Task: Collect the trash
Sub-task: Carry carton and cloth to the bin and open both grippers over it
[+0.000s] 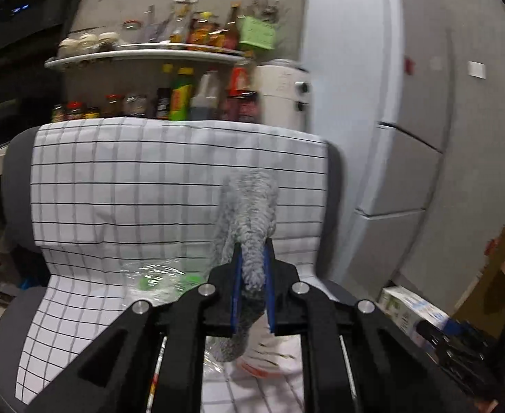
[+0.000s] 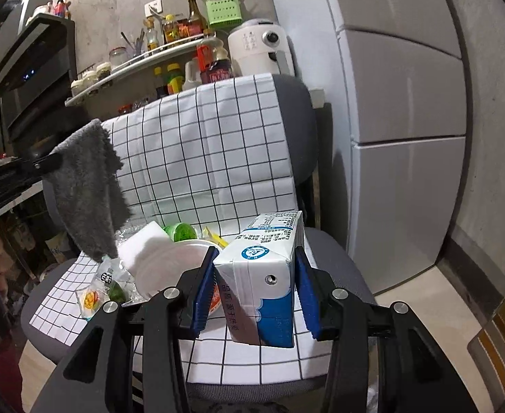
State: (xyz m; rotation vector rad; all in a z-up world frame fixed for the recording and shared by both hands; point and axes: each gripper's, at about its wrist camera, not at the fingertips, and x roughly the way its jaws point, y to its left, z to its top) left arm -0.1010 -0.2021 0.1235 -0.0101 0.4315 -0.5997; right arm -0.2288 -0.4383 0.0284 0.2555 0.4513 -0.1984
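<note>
Kitchen corner: grey chair [image 2: 297, 130] draped with a white grid cloth [image 2: 211, 144], fridge [image 2: 407, 103] to its right, shelves of bottles [image 2: 169, 44] and a white cooker [image 2: 259, 48] behind.

Left gripper [image 1: 252, 275]: jaws nearly closed, pinching a grey towel [image 1: 249, 213]. Towel bunches up between the blue pads [image 1: 269, 282] and pokes out above and below them. From the right wrist view the same towel [image 2: 87, 186] hangs free in the air over the seat's left side, clear of the pile beneath it.

Right gripper [image 2: 256, 289]: jaws about half open, clamped on a blue-and-white carton [image 2: 263, 275]. Both pads [image 2: 202, 296] press its sides; carton is tilted, top pointing away toward the backrest, lifted off the seat.

Remaining trash on the seat, left of the carton: white foam plate [image 2: 169, 268], white block [image 2: 149, 244] behind it, green lid [image 2: 180, 232], yellow scrap [image 2: 216, 237], clear wrappers [image 2: 95, 296] at the front. All bunched together and touching; plate edge sits just beside the right gripper's left pad.
</note>
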